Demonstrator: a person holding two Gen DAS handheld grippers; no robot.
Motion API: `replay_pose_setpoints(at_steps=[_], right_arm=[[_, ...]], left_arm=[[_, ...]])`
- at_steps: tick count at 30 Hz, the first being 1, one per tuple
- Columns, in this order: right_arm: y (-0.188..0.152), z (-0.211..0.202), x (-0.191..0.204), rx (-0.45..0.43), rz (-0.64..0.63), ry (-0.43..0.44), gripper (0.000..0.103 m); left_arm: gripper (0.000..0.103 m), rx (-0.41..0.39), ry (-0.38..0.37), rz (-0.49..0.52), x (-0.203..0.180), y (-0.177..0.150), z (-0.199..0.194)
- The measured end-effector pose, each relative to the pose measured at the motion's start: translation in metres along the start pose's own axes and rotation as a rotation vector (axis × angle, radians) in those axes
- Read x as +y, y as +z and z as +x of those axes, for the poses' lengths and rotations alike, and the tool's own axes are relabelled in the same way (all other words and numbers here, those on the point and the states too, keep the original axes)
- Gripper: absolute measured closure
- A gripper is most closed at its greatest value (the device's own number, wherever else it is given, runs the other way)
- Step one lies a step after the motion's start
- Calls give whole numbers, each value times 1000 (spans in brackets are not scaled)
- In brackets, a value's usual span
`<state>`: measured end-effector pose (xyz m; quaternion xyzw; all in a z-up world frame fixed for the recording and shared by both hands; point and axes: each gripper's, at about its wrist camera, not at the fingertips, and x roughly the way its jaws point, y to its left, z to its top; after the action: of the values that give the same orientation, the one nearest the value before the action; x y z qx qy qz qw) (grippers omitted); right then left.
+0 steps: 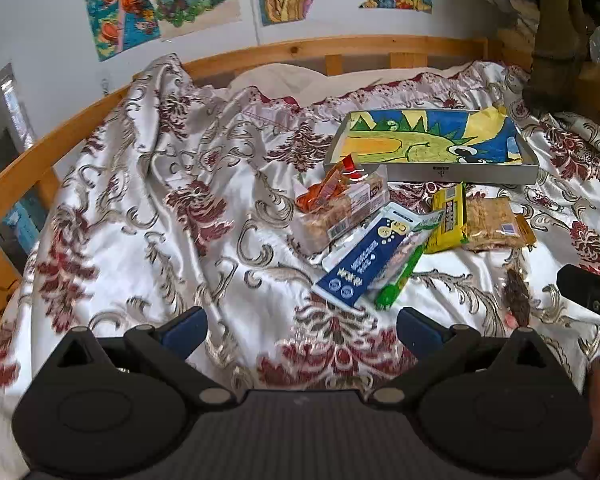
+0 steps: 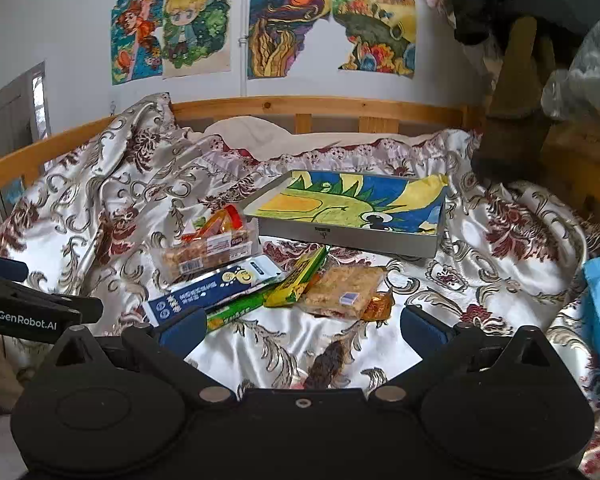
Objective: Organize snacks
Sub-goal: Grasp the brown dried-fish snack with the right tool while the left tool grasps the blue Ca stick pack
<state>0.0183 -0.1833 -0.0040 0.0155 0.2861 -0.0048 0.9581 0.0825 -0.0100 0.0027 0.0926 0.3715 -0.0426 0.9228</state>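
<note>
Crowding tray (image 2: pixel 342 236) front edge: snack packets (image 2: pixel 220 282).

Each handheld gripper, the left gripper (image 1: pixel 302 326) and the right gripper (image 2: pixel 300 326), is matte black with two rounded housings bearing shallow circular recesses, triangular cut-outs, silver rivets at the linkage joints and blue-padded fingers (image 2: pixel 180 330), and the left one carries white "GenRobot.AI" lettering on its side.

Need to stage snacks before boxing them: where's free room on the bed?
Free: the bedspread left of the snack pile, toward the wooden rail, and inside the tray. Crowded: the strip between pile and tray.
</note>
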Motion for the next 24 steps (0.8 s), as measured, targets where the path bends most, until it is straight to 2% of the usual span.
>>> replay_pose_setpoints(at_steps=[7, 11, 14, 18, 20, 24], right_arm=[[17, 36, -26, 70, 25, -28, 1], [27, 61, -49, 143, 92, -61, 1], [27, 72, -65, 186, 178, -48, 1], [17, 84, -75, 254, 279, 1, 1], [13, 90, -75, 287, 300, 26, 1], [7, 99, -64, 332, 290, 60, 5]], left_arm=[[0, 56, -35, 67, -7, 31, 32], [0, 71, -70, 113, -15, 40, 55], [0, 71, -110, 151, -23, 42, 73], [0, 123, -178, 188, -29, 48, 94], [0, 155, -206, 199, -29, 50, 102], [0, 181, -210, 230, -29, 52, 117]])
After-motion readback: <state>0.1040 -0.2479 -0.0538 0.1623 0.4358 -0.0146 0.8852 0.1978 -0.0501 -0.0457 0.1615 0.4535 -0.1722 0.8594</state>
